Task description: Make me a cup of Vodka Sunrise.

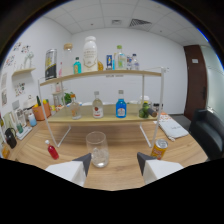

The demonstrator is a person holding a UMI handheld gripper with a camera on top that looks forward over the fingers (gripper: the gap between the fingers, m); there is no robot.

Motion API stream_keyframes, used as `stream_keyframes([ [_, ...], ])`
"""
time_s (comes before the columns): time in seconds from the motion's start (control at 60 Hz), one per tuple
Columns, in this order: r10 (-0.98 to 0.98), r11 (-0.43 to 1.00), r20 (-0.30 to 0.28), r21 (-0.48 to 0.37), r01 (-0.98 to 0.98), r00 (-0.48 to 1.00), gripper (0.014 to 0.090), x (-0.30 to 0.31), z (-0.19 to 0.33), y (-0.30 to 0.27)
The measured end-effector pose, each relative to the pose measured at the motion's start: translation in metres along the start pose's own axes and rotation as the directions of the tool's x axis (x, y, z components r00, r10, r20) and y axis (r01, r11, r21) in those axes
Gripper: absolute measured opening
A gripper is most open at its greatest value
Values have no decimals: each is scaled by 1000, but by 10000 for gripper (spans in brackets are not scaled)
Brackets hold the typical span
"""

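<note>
Tongs (114,161) are spread wide, with nothing pinched between the two white tips. Right ahead of them, in the gap, stands a clear empty drinking glass (97,148) on the light wooden counter (125,172). It does not touch either tip.

Beside the glass lies a small red bottle (52,150) on one side, and an orange can (160,148) stands on the other. Beyond the glass is a wooden shelf rack with white legs (107,117). On its lower board stand a clear bottle with a red label (98,106) and a blue bottle (121,106). A big white jug (90,54) sits on the top board.

I think the drink is not started, since the glass is empty. Next the tongs probably need a bottle. Go around the glass slowly so it does not tip, and grab the bottle around its middle.
</note>
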Motion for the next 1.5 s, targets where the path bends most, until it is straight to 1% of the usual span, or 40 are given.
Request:
stream_keyframes([
  [0.067, 1, 1000, 23, 13, -2, 1000, 854, -27, 3, -7],
  [0.15, 11, 999, 71, 49, -14, 997, 855, -62, 13, -29],
  [0.283, -8, 991, 126, 130, -9, 992, 850, -109, 43, -77],
  [0.35, -14, 986, 139, 164, -9, 990, 854, -127, 63, -100],
  [0.417, -25, 982, 135, 189, -1, 990, 826, -139, 85, -118],
  [0.467, -33, 982, 127, 187, 8, 991, 803, -146, 104, -124],
  [0.55, -32, 985, 108, 173, 13, 994, 746, -152, 136, -126],
  [0.583, -32, 988, 102, 154, 16, 994, 729, -153, 147, -123],
  [0.7, -40, 995, 64, 99, 33, 997, 593, -152, 179, -109],
  [0.75, -52, 995, 39, 82, 49, 998, 527, -149, 188, -103],
  [0.817, -58, 996, 28, 68, 56, 998, 427, -148, 194, -96],
  [0.85, -60, 996, 24, 73, 58, 998, 379, -149, 195, -95],
  [0.867, -61, 995, 27, 78, 59, 998, 373, -149, 195, -95],
  [0.95, -65, 994, 18, 85, 63, 998, 367, -149, 195, -97],
  [1.133, -97, 991, 21, 95, 94, 995, 353, -154, 187, -102],
  [1.317, -89, 986, 63, 148, 79, 994, 354, -165, 142, -118],
  [1.467, -68, 988, 111, 148, 51, 991, 352, -174, 98, -99],
  [1.5, -76, 988, 107, 140, 61, 991, 352, -173, 91, -91],
])
